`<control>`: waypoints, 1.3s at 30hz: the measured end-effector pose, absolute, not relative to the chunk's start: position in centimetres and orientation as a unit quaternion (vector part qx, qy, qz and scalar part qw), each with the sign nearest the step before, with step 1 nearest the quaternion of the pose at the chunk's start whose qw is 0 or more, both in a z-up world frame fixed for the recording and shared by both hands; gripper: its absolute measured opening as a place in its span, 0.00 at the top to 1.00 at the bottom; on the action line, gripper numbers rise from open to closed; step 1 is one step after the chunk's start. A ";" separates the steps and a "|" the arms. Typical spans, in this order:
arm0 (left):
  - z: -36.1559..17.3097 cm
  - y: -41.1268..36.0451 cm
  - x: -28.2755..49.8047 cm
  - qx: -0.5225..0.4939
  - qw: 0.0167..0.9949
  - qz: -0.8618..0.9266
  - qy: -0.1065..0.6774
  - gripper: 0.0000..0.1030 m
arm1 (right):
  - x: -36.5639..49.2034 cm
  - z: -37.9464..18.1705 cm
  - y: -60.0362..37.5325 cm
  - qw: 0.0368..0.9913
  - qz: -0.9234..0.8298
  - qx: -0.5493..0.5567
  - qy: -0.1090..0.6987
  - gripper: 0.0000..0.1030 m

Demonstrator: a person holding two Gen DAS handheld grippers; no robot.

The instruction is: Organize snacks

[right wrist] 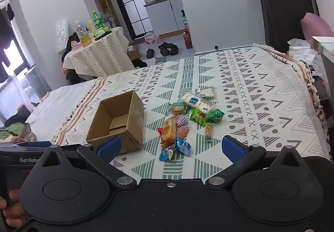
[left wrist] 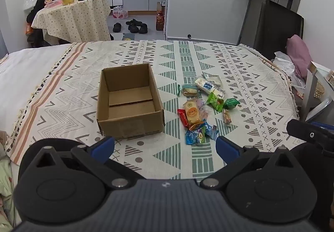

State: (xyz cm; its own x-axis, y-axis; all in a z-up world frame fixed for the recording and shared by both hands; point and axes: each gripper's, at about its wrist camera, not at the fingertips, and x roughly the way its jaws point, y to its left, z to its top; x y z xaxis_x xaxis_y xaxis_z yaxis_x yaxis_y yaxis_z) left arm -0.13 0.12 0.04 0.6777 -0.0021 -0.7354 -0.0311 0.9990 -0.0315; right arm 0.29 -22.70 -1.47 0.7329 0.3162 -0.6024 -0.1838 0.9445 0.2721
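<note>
1. Nearest in, the left gripper [left wrist: 165,145] is hanging over the patterned cloth [left wrist: 208,61] with its blue pads spread wide and nothing between them; the right gripper [right wrist: 171,146] is matching it, jaws apart and empty (both look poised for a first pick).
2. Just beyond, the snacks [left wrist: 200,107] are lying in a loose heap of crinkly foil and clear plastic wrappers, the blue packet [left wrist: 196,135] sitting nearest.
3. Left of the heap, the cardboard box [left wrist: 129,102] is standing open-topped and empty, stiff-walled, probably waiting to take them.
4. Farthest back, a draped round table [left wrist: 73,17] is carrying bottles.
</note>
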 end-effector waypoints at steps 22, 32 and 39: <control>0.5 1.3 -1.3 -0.041 0.915 0.008 0.402 0.00 | -0.6 -0.6 -21.6 0.930 0.128 0.071 0.338 0.00; 0.5 1.7 -1.7 -0.047 0.915 0.014 0.401 0.00 | -1.1 -0.5 -21.1 0.931 0.128 0.061 0.337 0.00; 0.7 1.7 -2.2 -0.046 0.916 0.013 0.398 0.00 | -1.5 -0.4 -20.8 0.932 0.128 0.055 0.336 0.00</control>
State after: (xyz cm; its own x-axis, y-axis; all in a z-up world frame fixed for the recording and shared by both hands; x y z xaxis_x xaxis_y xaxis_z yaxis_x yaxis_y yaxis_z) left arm -2.19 1.71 0.74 0.6835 -0.0126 -0.7299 -0.0611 0.9954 -0.0744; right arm -1.50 -20.83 -0.44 0.7422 0.2749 -0.6112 -0.2016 0.9613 0.1876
